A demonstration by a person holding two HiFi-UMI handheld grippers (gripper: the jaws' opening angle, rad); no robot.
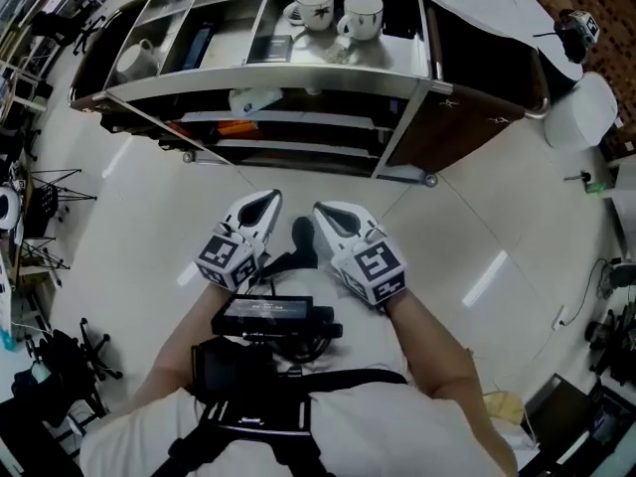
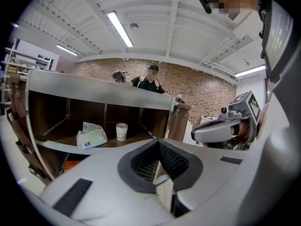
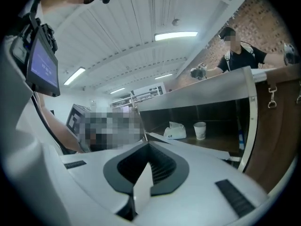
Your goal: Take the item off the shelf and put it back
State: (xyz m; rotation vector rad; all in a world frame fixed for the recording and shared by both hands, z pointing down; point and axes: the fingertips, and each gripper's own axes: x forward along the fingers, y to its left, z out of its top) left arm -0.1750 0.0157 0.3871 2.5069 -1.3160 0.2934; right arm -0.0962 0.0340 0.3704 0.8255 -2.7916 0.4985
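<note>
The shelf unit [image 1: 288,79] stands ahead of me on the pale floor. Two white mugs [image 1: 338,12] sit on its top level. On its middle board lie a white tissue pack [image 2: 91,136] and a small paper cup [image 2: 122,131], also seen as the pack [image 3: 175,131] and the cup [image 3: 200,130]. My left gripper [image 1: 269,200] and right gripper [image 1: 321,211] hang side by side close to my body, well short of the shelf. Both point toward it. Each has its jaws together with nothing between them, as the left gripper [image 2: 159,147] and right gripper [image 3: 146,160] show close up.
A person [image 2: 149,81] stands behind the shelf. Another mug [image 1: 134,60] sits at the shelf's left end, and a dark flat object [image 1: 270,48] lies near the two mugs. Tripods and gear [image 1: 60,356] crowd the floor at left; cables and boxes [image 1: 596,336] lie at right.
</note>
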